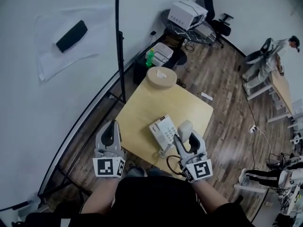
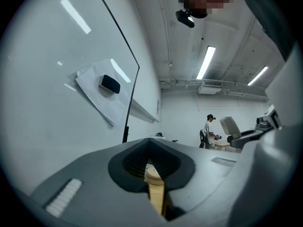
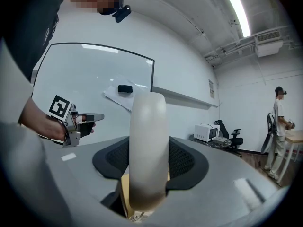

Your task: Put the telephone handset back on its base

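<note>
On the desk (image 1: 142,110), near its front edge, the telephone base (image 1: 161,132) lay tilted with its keypad facing up and its cradle bare. Just to its right, the right hand-held gripper (image 1: 185,140) was clamped on the handset (image 1: 185,128), which stood nearly upright, lifted clear of the base. In the right gripper view the pale handset (image 3: 148,145) filled the gap between the dark pads, both pressed against its sides. The left hand-held gripper (image 1: 109,136) hung off the desk's left corner, well apart from the telephone; its own view showed the jaws drawn together with nothing between them, only a sliver of desk (image 2: 155,193) visible through the narrow slit. A black eraser (image 1: 72,36) sat on the whiteboard (image 1: 28,103) beyond.
</note>
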A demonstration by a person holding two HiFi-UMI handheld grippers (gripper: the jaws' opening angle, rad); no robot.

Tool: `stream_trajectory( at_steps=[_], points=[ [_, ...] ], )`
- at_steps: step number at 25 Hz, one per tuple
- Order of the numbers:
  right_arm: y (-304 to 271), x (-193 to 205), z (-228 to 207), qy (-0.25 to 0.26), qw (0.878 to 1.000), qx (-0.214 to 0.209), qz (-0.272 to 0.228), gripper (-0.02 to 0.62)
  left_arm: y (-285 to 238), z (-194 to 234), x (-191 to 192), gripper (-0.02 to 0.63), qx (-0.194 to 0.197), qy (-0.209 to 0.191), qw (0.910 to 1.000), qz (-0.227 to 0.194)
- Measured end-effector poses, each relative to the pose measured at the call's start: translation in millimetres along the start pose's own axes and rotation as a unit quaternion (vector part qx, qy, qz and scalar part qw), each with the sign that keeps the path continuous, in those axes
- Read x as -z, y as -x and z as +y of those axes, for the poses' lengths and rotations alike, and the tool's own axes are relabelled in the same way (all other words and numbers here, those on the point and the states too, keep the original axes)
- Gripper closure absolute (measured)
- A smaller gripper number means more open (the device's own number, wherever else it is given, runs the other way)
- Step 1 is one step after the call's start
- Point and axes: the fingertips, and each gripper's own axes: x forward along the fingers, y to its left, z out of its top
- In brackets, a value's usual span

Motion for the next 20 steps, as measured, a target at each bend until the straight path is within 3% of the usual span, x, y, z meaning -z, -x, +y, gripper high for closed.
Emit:
stream_trajectory(
  at_steps=[10, 20],
  points=[
    [-10.3, 6.0, -11.0, -0.002, 0.999, -0.037, 0.004, 0.371, 3.2, -12.1, -7.1, 0.607, -0.03, -0.021, 0.9993, -0.004],
    [-44.6, 81.5, -9.7, 0.006, 0.99, -0.086, 0.114, 0.371, 16.6, -25.5, 25.9, 0.607, -0.034, -0.014, 0.9988, 0.03]
  ],
)
